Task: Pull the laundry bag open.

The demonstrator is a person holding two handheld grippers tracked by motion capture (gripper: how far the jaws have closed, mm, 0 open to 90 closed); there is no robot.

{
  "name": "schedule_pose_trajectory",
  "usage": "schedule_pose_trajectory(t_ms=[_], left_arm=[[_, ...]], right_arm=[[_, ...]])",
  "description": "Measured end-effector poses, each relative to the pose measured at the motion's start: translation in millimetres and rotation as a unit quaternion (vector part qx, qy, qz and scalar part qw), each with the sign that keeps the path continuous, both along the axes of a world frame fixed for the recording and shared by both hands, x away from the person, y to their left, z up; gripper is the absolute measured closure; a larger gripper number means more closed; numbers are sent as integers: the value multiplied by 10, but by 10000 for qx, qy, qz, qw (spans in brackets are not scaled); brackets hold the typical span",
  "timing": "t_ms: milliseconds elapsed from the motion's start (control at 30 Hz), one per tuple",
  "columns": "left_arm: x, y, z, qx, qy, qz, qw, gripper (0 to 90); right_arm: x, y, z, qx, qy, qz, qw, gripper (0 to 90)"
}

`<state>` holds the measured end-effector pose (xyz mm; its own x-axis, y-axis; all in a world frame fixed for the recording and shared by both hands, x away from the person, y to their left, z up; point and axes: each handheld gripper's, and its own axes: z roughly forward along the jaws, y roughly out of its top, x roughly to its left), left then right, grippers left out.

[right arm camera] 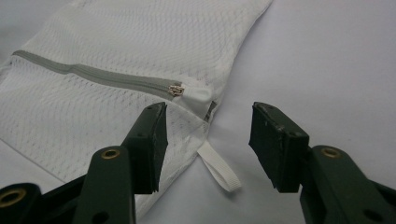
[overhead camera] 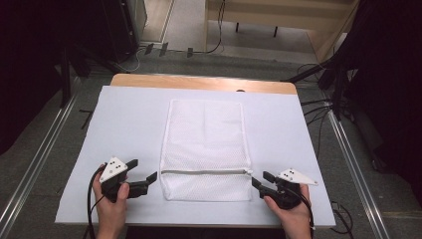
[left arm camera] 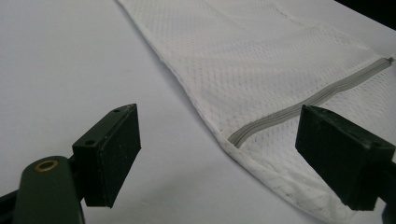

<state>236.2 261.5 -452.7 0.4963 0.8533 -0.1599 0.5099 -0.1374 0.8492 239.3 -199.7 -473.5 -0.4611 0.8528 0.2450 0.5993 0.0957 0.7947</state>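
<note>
While flanking flat white mesh zippered laundry bag centred on white-covered table: left gripper low beside near-left corner, jaws wide, empty; right gripper mirrored at zipper pull, likewise wide.

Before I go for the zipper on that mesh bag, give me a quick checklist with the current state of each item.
1. Mesh bag lying flat on the table: ok.
2. Zipper fully closed, pull at the right end: ok.
3. Left gripper open, off the bag: ok.
4. Right gripper open, beside the pull end: ok.
5. White loop free of the fingers: ok.
6. Anything inside the bag: cannot tell.
</note>
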Motion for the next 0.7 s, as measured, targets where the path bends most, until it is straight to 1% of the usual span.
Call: schedule_pose_trajectory(t_ms=[33,67,133,200,300,400,467,500,533,600,667,700], left_arm=[[3,-17,1,4,-4,-45,10000,144],[0,-45,-1,51,4,-77,10000,144],[-1,-61,-5,48,1,-102,9999,144],[-5,-82,-5,43,1,-118,9999,144],[-6,-114,-8,73,24,-157,9998,144],[0,-148,-13,23,29,-212,9998,144],[-2,-173,-10,-4,31,-254,9997,144],[-7,-198,-4,-12,24,-298,9996,144],[-7,-198,-4,-12,24,-298,9996,144],[-18,-222,4,27,10,-319,9995,144],[-25,-244,9,9,11,-351,9994,144],[-25,-261,10,-8,9,-382,9993,144]], right_arm=[[2,5,-5,0,25,20,10000,481],[4,18,-12,-43,22,100,9999,482],[1,24,-12,-48,57,119,9999,482],[5,27,-24,-23,83,228,9997,482],[15,35,-31,-24,96,236,9997,486],[38,76,-42,-29,104,265,9996,494],[70,119,-64,-81,87,304,9995,501],[105,164,-88,-158,104,293,9994,507],[105,164,-88,-158,104,293,9994,507],[138,198,-118,-235,132,306,9992,515],[157,231,-143,-420,160,271,9986,528],[155,245,-142,-452,135,267,9985,546]])
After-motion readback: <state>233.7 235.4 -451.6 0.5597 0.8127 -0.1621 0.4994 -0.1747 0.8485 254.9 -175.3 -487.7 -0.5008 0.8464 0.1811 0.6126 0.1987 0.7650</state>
